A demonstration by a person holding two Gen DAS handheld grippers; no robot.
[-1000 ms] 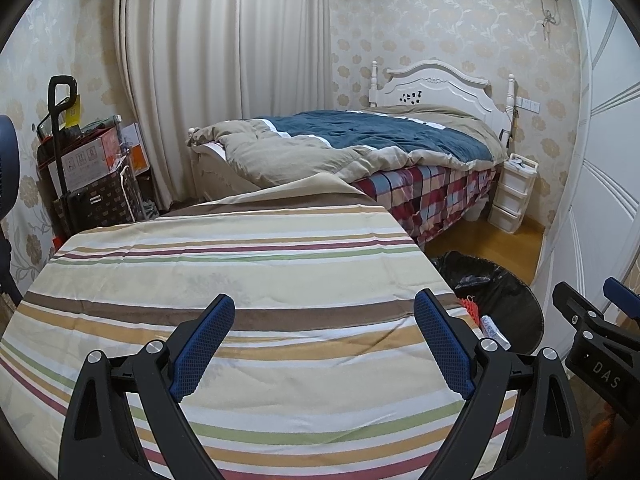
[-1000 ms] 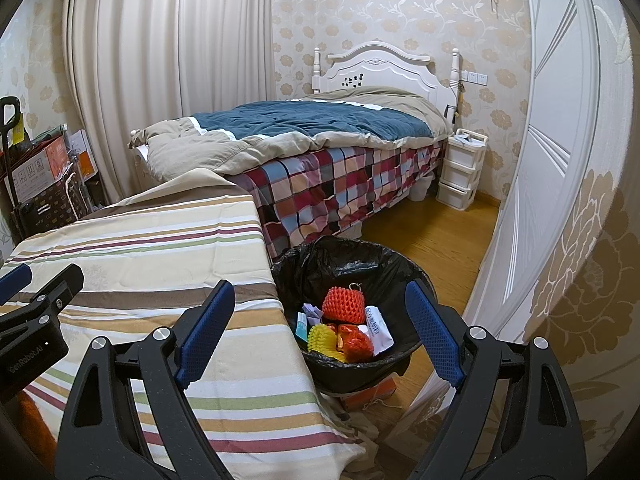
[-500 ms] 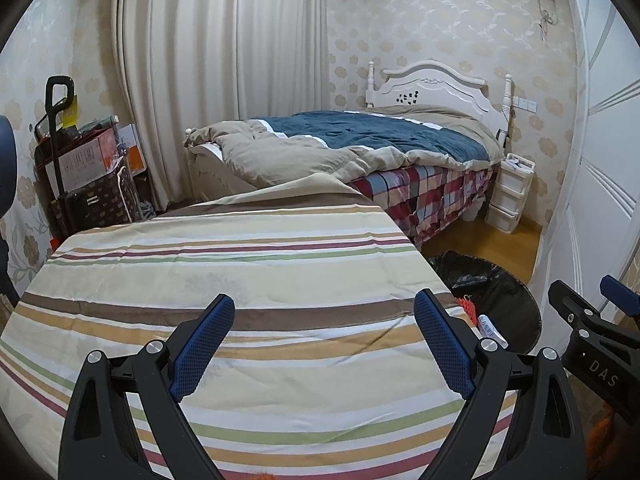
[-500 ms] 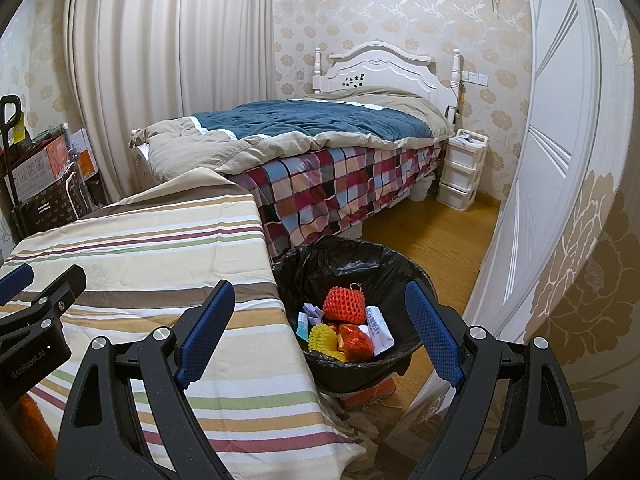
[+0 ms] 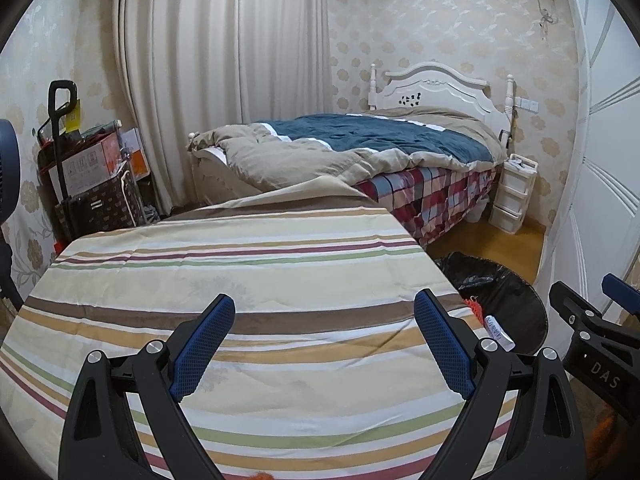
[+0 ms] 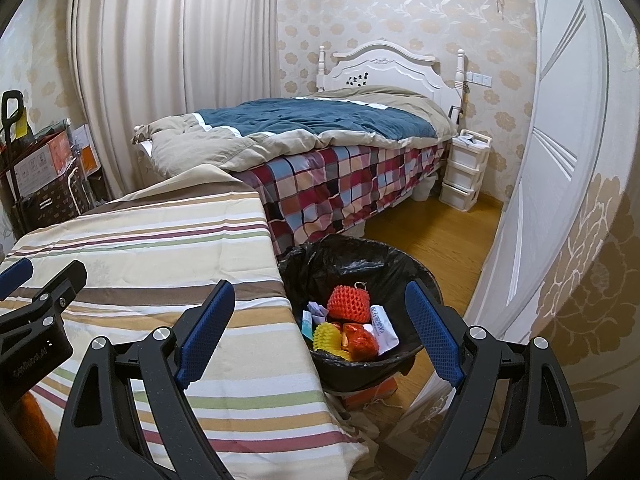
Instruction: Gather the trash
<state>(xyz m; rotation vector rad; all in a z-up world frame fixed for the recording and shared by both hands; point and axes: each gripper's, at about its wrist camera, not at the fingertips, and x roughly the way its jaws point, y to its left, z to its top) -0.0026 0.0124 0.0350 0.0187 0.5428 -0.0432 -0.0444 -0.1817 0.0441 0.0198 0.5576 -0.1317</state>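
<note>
A black-lined trash bin [image 6: 400,264] stands on the floor right of the striped table [image 6: 168,240]. Inside it lie a red foam net [image 6: 349,303], a yellow foam net [image 6: 326,335], a red wrapper [image 6: 362,340] and a white packet [image 6: 382,326]. My right gripper [image 6: 320,336] hovers open over the table's right edge and the bin, nothing between its blue pads. My left gripper [image 5: 324,350] is open above the striped cloth [image 5: 240,280], holding nothing. In the left wrist view the bin [image 5: 504,300] shows at the right, with the right gripper's body beside it.
A bed [image 6: 320,140] with a blue and beige duvet and a checked sheet stands behind the table. White plastic drawers [image 6: 464,172] sit by the headboard. A white door [image 6: 540,160] is at the right. Boxes and a trolley [image 5: 84,176] crowd the left corner by the curtains.
</note>
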